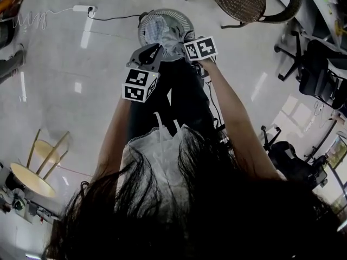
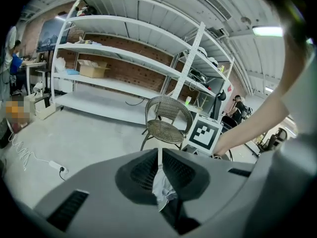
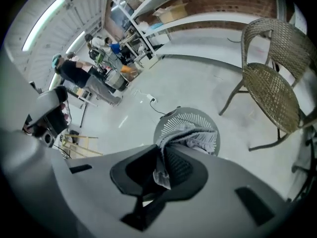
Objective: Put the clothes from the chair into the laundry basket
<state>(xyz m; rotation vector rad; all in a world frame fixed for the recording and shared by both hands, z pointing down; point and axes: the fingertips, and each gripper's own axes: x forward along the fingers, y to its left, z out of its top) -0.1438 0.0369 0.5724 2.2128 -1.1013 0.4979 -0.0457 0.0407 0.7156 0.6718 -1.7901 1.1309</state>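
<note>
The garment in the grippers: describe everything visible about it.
The garment is thin, pale blue-grey striped cloth, crumpled. The left gripper and the right gripper each pinch a fold of it. From there it hangs down over and into the round white slatted laundry basket on the floor.

Shop floor and storage around the work spot.
White shelving point(image 2: 124, 58) stands against a brick wall point(image 2: 130, 74) with a cardboard box point(image 2: 93, 70) on one shelf. A power strip point(image 1: 82, 8) with coiled cable point(image 1: 30, 19) lies on the floor, well apart from a round wooden stool point(image 1: 31, 179) and black office chairs point(image 1: 319, 73).
</note>
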